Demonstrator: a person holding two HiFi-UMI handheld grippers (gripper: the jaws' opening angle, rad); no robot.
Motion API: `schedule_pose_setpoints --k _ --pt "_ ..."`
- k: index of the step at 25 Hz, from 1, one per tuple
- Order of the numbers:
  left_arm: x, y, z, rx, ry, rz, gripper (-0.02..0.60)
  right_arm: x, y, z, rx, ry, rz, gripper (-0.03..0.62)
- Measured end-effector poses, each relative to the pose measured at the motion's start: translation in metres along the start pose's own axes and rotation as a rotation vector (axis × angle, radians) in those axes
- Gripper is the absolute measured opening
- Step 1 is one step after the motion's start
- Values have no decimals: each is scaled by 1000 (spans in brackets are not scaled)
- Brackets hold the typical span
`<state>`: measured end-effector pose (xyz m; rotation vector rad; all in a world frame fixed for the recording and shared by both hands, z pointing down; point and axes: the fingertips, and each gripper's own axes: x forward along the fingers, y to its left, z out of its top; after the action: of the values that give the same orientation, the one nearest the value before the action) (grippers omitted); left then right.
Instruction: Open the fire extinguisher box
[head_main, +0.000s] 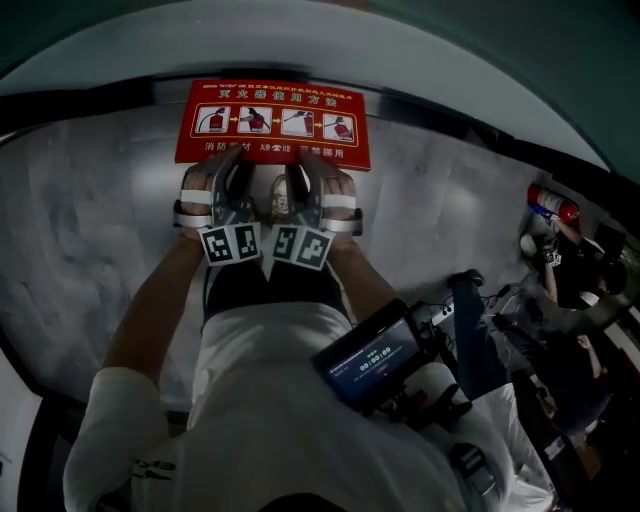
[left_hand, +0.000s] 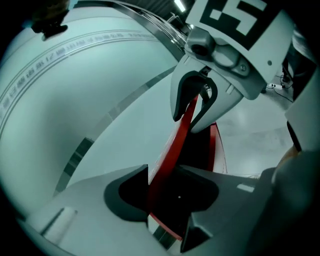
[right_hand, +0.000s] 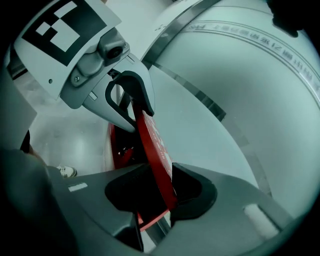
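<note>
**A:** Where is the fire extinguisher box (head_main: 190, 150) sitting?

**B:** It is sitting low, straight in front of you, on the pale floor (head_main: 90, 250) and backing onto the foot of the wall (left_hand: 60, 100). Its red lid (head_main: 272, 122) is facing up at you, with a row of instruction pictures on it.

**A:** Is the lid lying flat?

**B:** No. Both gripper views are showing it standing ajar, with the box's dark inside opening behind it.

**A:** What are my grippers doing?

**B:** You are holding them side by side at the lid's near edge. The left gripper (left_hand: 169, 200) is straddling that edge. The lid is leaning against one jaw while a dark gap is showing at the other, so it is not clamping. The right gripper (right_hand: 155, 200) is doing the same from its side: jaws apart, the lid between them and lying against one jaw only.

**A:** And around me?

**B:** A small screen (head_main: 372, 360) is glowing at your chest. Well off to your right, a second extinguisher (head_main: 552, 203) is lying near the wall, and a person (head_main: 575, 275) is crouching just beside it.
</note>
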<state>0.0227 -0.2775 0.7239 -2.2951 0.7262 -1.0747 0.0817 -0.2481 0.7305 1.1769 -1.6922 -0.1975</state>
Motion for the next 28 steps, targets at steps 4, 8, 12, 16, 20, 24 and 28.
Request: schedule_pose_setpoints --k 4,8,12,16,20,24,28 --pt "-5 18 14 2 -16 35 161 -7 -19 9 -17 -21 -36 146" --pt "-18 52 37 19 -18 67 161 -23 -53 31 -29 -53 -64 146" --pt "-1 93 51 23 -24 78 161 -12 -92 49 -29 -68 -93 140" --pt "17 139 68 24 -20 77 161 1 -136 69 -20 -81 -104 137" --pt "29 158 80 24 -17 105 158 9 -161 72 -26 -99 -131 130" --pt "53 177 86 11 -5 128 146 31 -185 73 -34 -102 -148 121" --pt "92 196 84 -7 3 125 143 68 -208 71 -33 -91 -150 117"
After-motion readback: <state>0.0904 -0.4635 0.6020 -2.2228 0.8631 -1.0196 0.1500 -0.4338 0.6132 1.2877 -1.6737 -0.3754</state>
